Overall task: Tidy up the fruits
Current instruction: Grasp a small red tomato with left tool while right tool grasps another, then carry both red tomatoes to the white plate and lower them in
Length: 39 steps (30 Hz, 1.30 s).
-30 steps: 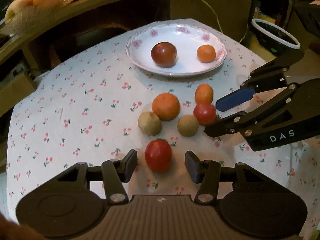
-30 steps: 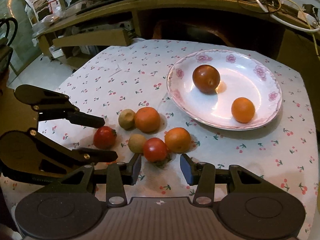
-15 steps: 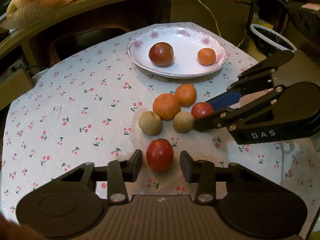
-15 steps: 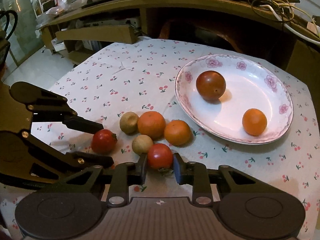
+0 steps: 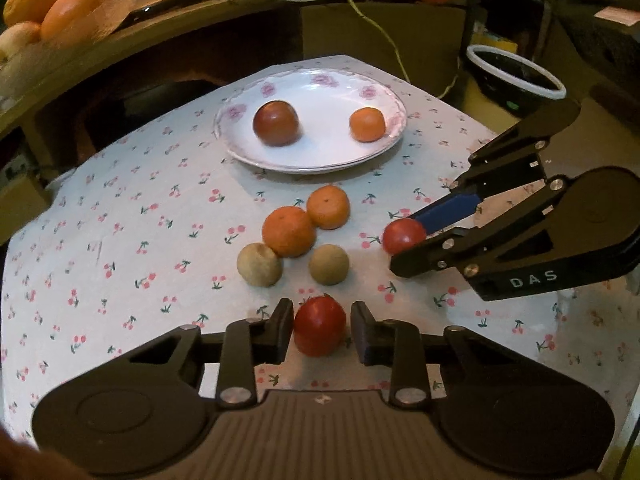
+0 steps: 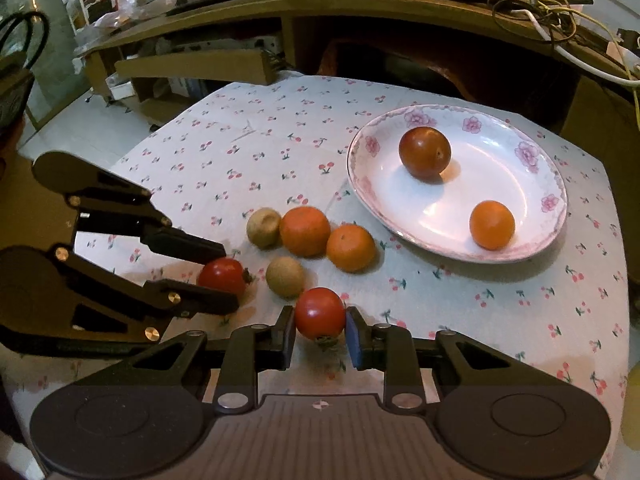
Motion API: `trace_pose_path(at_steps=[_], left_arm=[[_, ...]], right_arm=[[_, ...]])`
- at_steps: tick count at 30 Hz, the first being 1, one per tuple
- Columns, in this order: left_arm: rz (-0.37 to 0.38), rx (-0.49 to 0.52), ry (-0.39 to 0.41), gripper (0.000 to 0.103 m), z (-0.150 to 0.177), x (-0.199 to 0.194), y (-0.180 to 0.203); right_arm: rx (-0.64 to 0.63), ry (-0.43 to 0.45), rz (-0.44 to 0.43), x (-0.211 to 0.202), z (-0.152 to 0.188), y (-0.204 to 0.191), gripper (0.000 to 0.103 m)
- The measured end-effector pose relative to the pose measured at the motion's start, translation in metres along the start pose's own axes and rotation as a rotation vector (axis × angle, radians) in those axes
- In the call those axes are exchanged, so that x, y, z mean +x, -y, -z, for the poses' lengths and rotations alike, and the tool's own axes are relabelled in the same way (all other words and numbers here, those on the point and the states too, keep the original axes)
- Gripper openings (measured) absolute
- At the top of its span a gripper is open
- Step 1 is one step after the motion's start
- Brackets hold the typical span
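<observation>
Tomatoes: left hand-held gripper [image 5: 321, 330] has just clamped one [image 5: 320, 325], right hand-held gripper [image 6: 320, 330] the other [image 6: 320, 313], both on the tabletop [image 5: 120, 240] short of the plate [image 5: 316, 160]; lift straight, squeeze lightly, avoid bruising.

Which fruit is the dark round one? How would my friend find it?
Find the flowery white plate at the table's far side. Two fruits sit in it: a small orange and, apart from it, the dark tomato. It is brownish red, darker than the bright red tomatoes on the cloth.
</observation>
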<state>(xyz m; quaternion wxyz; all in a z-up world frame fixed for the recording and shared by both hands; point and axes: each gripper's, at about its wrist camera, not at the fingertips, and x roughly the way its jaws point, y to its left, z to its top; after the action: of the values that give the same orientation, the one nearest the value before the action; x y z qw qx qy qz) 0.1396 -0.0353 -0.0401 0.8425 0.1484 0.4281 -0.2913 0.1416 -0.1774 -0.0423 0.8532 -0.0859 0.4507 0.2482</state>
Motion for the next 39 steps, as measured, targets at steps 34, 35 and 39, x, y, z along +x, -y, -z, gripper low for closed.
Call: trace_pose_path(at_steps=[34,35,39], left_arm=[[-0.015,-0.006,-0.048,0.038,0.0,0.011,-0.001],[-0.021,-0.002,-0.048,0.036,-0.001,0.011,0.0],[-0.021,0.002,-0.047,0.035,-0.003,0.01,0.001]], right_arm=[[0.003,-0.031,-0.021,0.002,0.008,0.006,0.026],[0.002,-0.032,-0.018,0.002,0.008,0.005,0.027],[-0.001,-0.038,0.0,0.002,0.006,0.002,0.026]])
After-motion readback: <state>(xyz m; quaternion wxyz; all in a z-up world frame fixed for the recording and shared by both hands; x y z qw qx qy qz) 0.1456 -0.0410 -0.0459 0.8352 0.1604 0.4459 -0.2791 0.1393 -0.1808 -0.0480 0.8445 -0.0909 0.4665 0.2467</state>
